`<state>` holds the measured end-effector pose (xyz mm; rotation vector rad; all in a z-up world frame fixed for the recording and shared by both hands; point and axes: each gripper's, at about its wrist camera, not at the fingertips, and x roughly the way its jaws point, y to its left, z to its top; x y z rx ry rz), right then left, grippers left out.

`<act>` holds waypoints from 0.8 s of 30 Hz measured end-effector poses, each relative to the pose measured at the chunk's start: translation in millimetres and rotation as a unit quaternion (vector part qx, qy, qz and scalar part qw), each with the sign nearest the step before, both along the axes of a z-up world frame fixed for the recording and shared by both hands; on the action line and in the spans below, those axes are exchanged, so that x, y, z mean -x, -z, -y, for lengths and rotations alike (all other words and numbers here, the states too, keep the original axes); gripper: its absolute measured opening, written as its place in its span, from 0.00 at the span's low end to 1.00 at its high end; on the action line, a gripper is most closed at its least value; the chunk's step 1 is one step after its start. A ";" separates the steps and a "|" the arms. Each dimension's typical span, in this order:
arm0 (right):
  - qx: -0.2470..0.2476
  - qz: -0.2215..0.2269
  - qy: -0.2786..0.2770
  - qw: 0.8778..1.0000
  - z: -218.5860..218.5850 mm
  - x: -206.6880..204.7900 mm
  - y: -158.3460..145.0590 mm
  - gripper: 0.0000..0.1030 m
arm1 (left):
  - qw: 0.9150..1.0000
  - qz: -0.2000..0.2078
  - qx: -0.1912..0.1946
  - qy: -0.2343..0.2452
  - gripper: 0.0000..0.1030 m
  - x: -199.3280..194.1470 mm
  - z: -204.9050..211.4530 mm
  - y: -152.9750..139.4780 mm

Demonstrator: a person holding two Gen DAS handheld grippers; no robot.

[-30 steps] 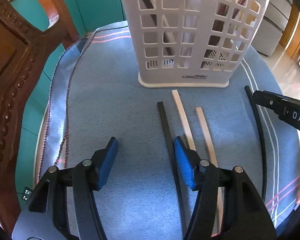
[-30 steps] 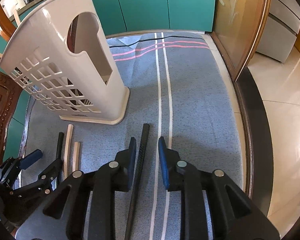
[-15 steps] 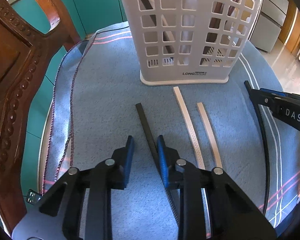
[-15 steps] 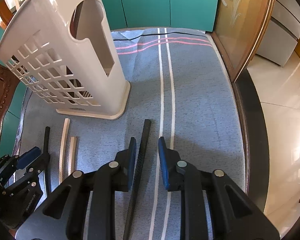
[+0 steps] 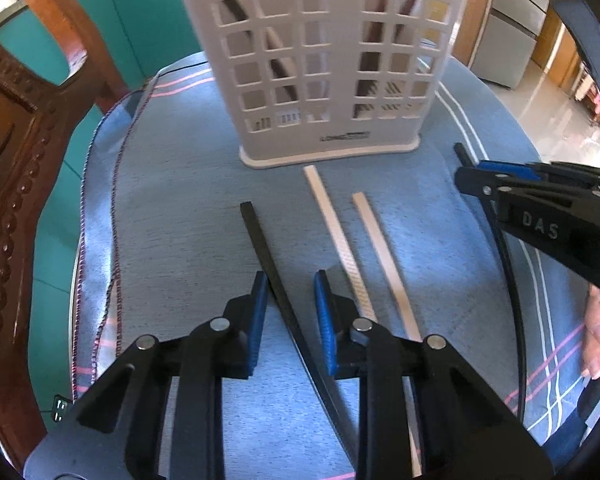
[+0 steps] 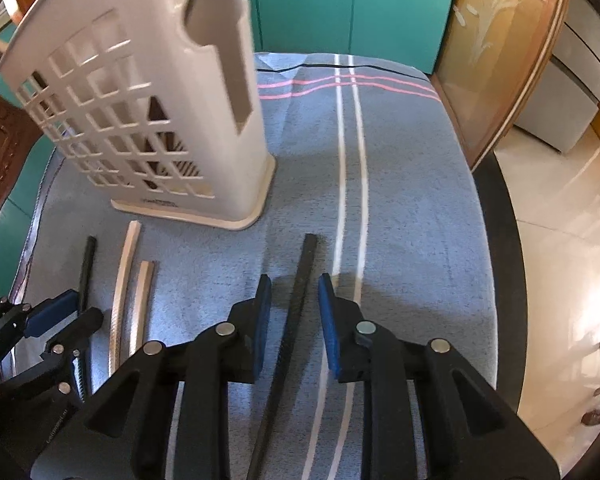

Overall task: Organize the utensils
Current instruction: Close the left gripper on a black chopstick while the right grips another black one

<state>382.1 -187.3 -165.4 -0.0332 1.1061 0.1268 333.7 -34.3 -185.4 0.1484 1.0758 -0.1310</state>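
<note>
A blue striped cloth (image 6: pixel 412 168) covers the table, and at its far side stands the white lattice utensil holder (image 5: pixel 324 60), upright, with dark sticks already showing through its openings. Four chopsticks lie on the cloth just near of the holder's base — two black ones on the outside and two pale wooden chopsticks (image 5: pixel 356 248) between them.

The left gripper (image 5: pixel 290 300) hangs low over the left black chopstick (image 5: pixel 260 240), fingers apart with the stick running between the blue pads; whether the left pad touches it cannot be told. The right gripper (image 6: pixel 292 304) straddles the right black chopstick (image 6: pixel 304 280) the same way, fingers apart and a visible gap on each side. Both point toward the holder, tilted down along the sticks, and part of the person's right hand (image 5: pixel 596 332) shows behind its tool.

Judged from here, the step is to grasp one stick in each gripper. Doing it well likely means centring each stick between the pads, closing squarely so it does not roll or twist, then lifting level before tipping it upright into the holder's top.
</note>
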 end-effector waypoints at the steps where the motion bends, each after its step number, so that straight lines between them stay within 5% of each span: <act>1: -0.001 0.000 -0.006 1.000 -3.1 0.5 0.1 0.12 | 1.000 -0.001 0.002 0.005 0.24 0.1 1.3 0.0; 10: -0.038 -0.008 -0.016 0.999 -1.9 -0.4 -4.7 0.09 | 0.999 -0.005 0.023 0.021 0.24 0.0 4.6 -1.0; 24: 0.033 0.009 -0.019 0.999 -20.5 0.2 3.3 0.21 | 0.998 -0.012 0.020 -0.050 0.41 -18.6 -11.6 1.1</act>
